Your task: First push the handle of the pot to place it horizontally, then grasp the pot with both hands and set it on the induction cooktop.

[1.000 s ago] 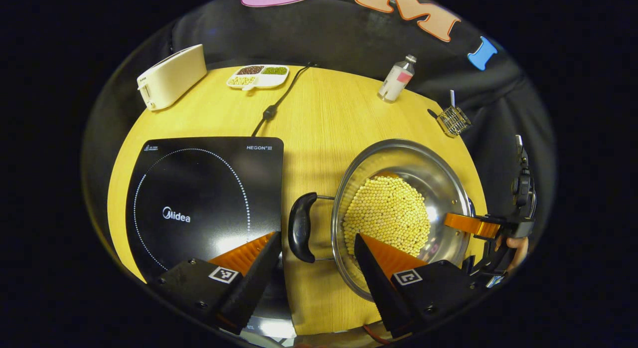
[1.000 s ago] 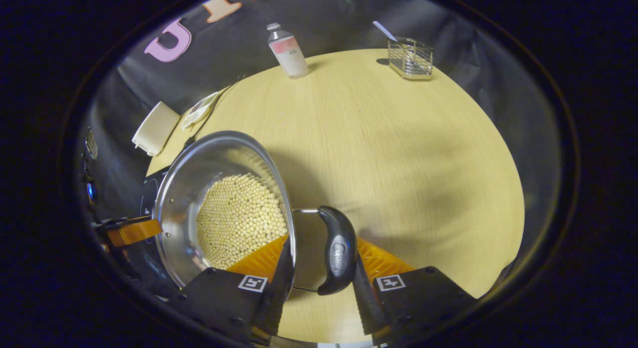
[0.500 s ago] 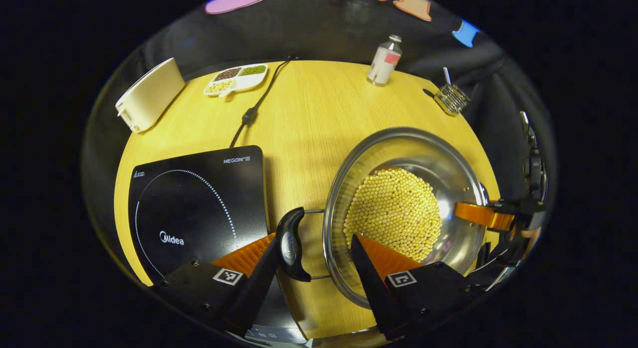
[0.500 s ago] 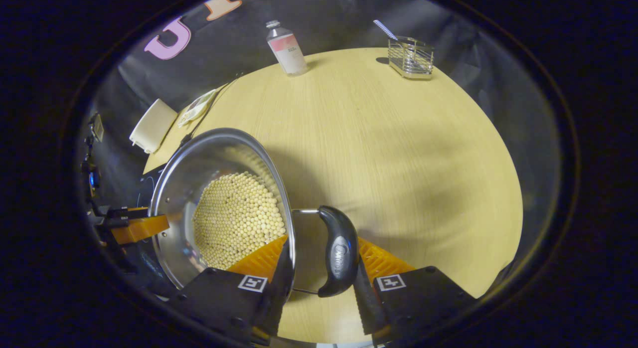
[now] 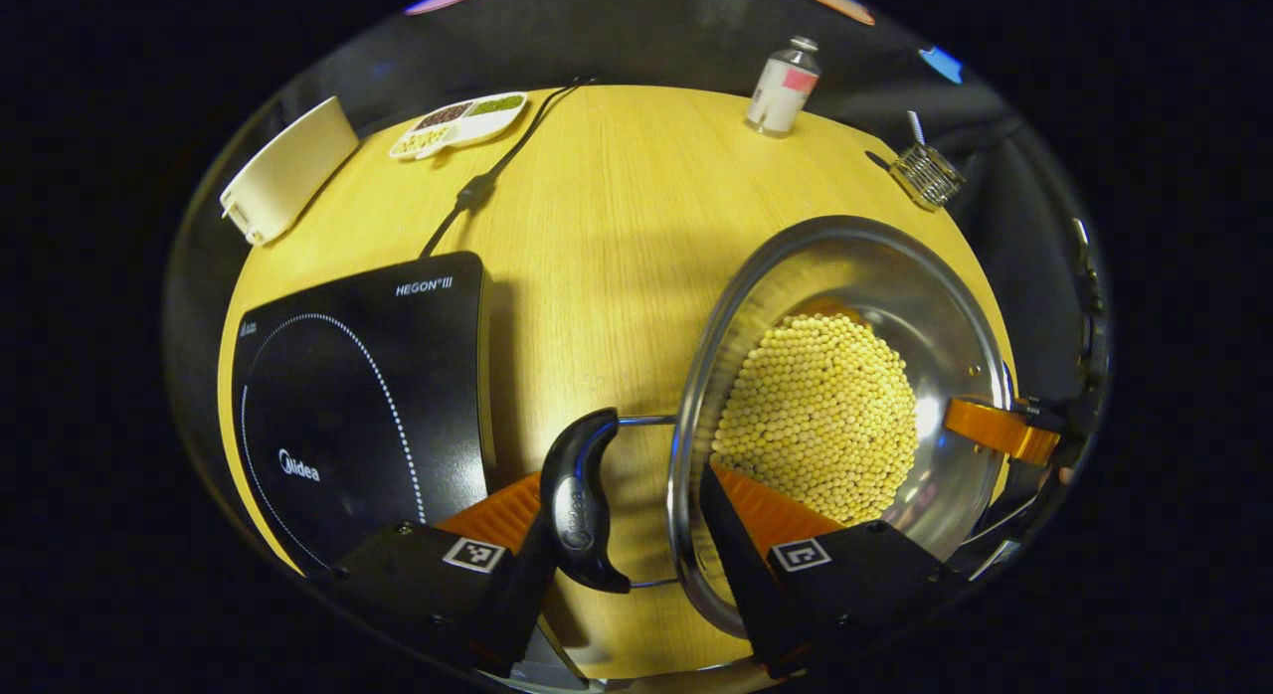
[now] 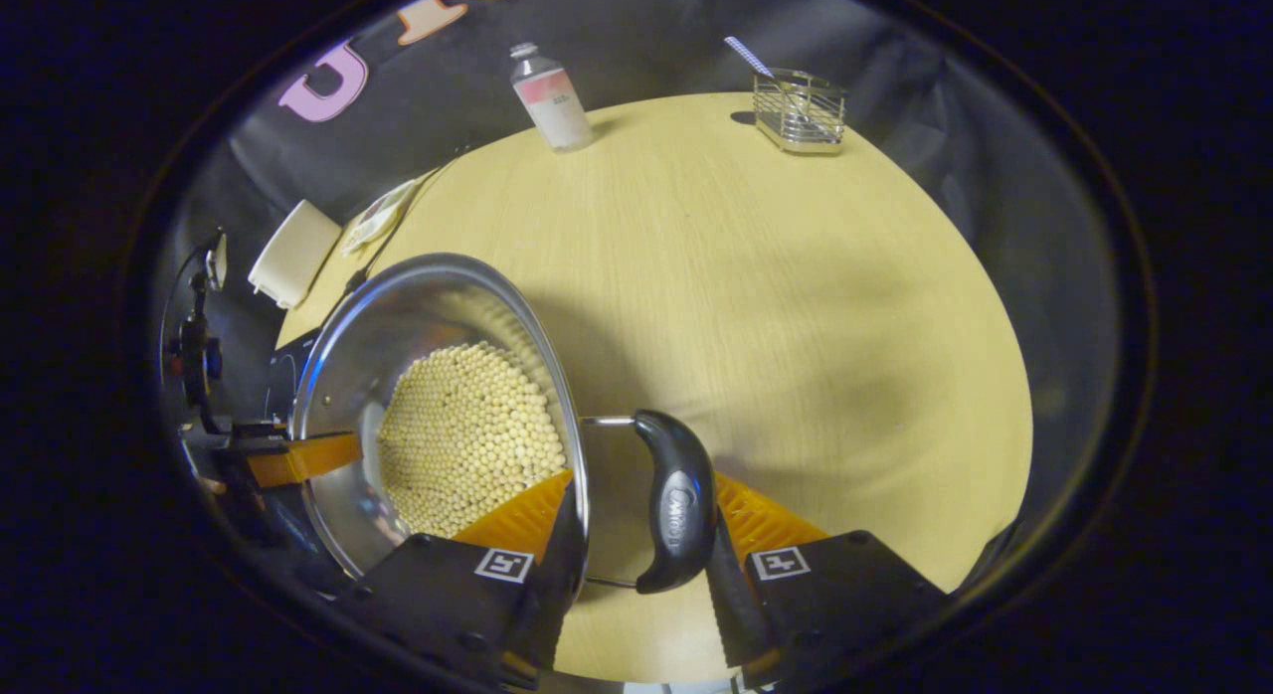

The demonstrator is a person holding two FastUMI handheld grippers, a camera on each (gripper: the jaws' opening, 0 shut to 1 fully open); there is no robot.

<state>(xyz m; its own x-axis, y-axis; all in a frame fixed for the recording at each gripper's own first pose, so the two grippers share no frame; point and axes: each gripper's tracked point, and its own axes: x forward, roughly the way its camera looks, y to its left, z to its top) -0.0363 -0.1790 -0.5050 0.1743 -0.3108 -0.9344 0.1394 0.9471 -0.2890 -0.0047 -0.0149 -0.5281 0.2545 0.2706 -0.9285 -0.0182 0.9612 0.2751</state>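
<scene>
A steel pot holding yellow beads stands on the wooden table, right of the black induction cooktop. My left gripper straddles its black left handle and the rim. The outer finger touches the handle; the inner finger sits inside the pot, slightly off the wall. In the right gripper view, my right gripper is shut across the pot rim and the other handle, one finger inside, one outside. The right gripper's finger shows at the pot's far side.
Along the table's back edge are a white toaster, a divided dish of beans, a bottle and a wire basket. The cooktop's cord runs toward the back. Bare table lies right of the pot.
My left gripper has moved in on the pot's left handle and its jaws have narrowed around handle and rim. The right gripper keeps the same hold on the other handle.
</scene>
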